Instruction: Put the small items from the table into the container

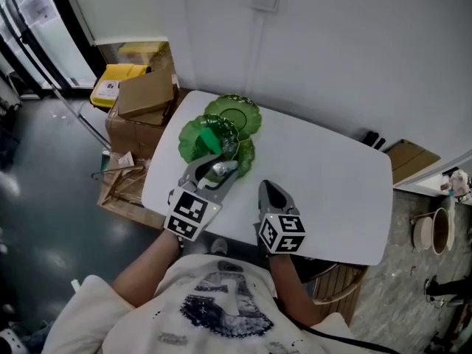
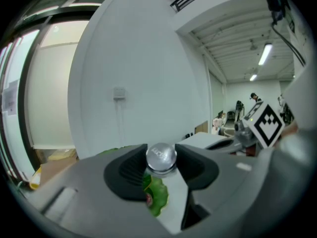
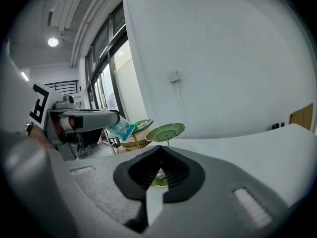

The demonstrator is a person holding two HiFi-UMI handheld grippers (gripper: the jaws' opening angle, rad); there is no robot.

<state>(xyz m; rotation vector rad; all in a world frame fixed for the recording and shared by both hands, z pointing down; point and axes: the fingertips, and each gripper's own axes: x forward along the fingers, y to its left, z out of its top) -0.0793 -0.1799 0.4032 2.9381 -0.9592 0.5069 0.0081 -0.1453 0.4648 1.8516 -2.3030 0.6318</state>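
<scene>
Above the left end of the white table (image 1: 324, 183), the fingers of the left gripper (image 1: 220, 167) are clamped on a small bottle (image 2: 161, 157) (silver cap, green label), at the near rim of the green tiered dish (image 1: 237, 115). Beside it, the right gripper (image 1: 271, 195) hovers empty, fingers pressed together.
</scene>
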